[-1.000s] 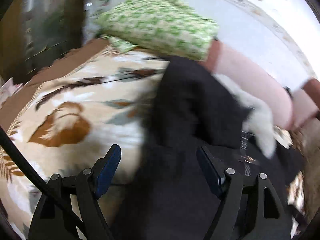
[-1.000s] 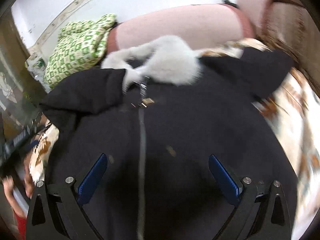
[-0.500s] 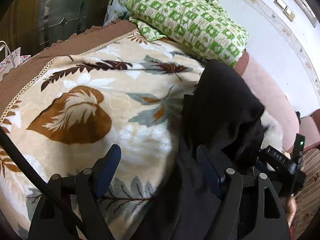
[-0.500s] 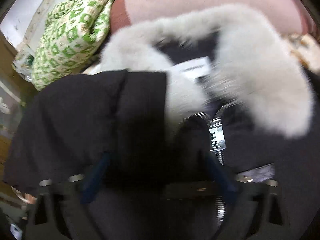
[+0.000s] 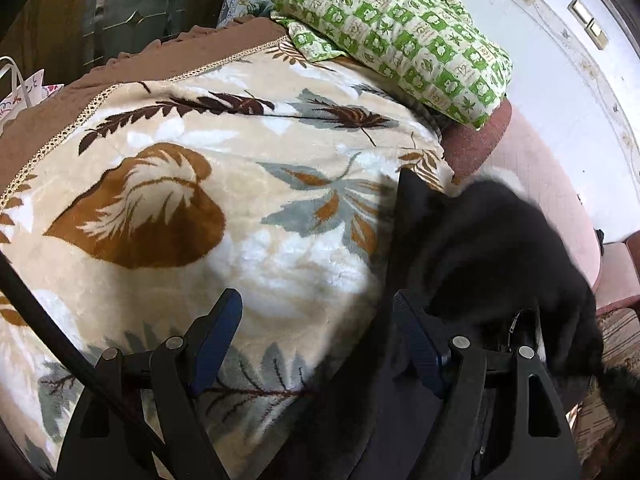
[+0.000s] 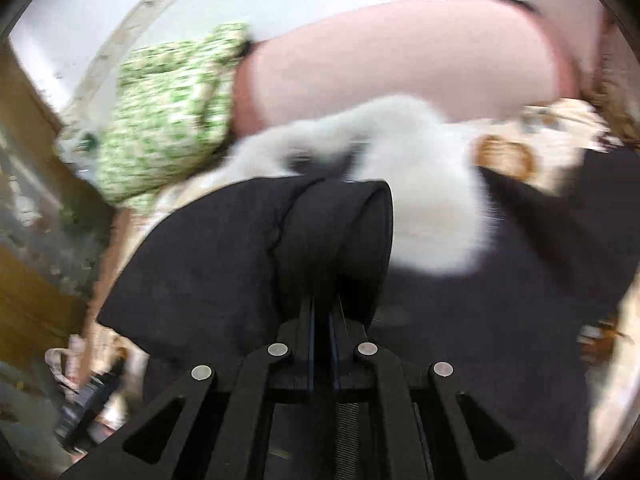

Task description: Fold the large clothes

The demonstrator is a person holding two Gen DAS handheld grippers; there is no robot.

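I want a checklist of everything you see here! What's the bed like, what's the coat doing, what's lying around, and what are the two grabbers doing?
Surface: leaf-patterned blanket spread over the bed, brown cover at its far edge.
Job's things: black coat lying on the blanket, with white fur trim; one black fold is bunched up.
Clutter: green checked pillow at the head end; a bag beside the bed.
Grippers: left gripper open, over the blanket at the coat's edge, holding nothing; right gripper shut on the bunched coat fold.
Cables: one black cable crossing the left wrist view.
Surroundings: pink padded headboard, white wall with switches.
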